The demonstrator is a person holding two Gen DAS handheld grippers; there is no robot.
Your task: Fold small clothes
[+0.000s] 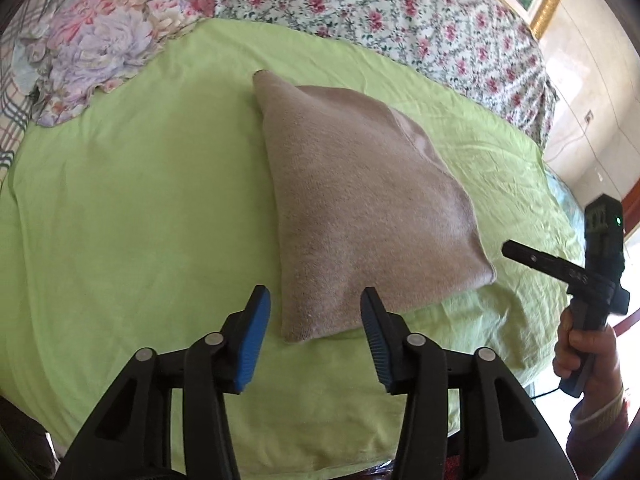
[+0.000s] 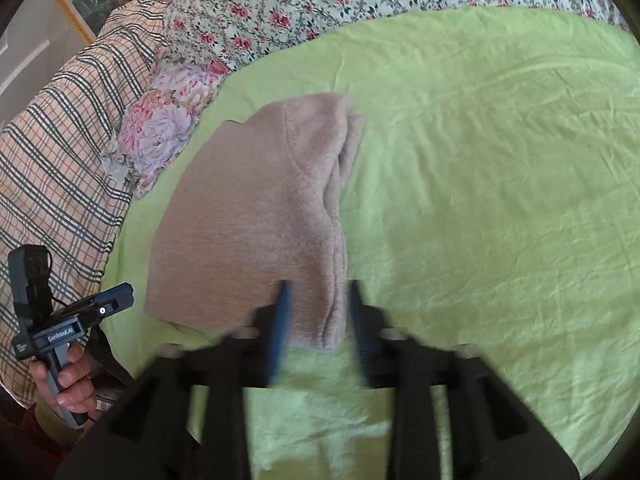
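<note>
two grippers frame my scene. left wrist view: my left gripper, jaws spread and holding nothing, hangs over the near edge of a folded beige garment lying on the green sheet. right wrist view: my right gripper, blurred, jaws apart around nothing, hangs at the garment's near corner.
</note>
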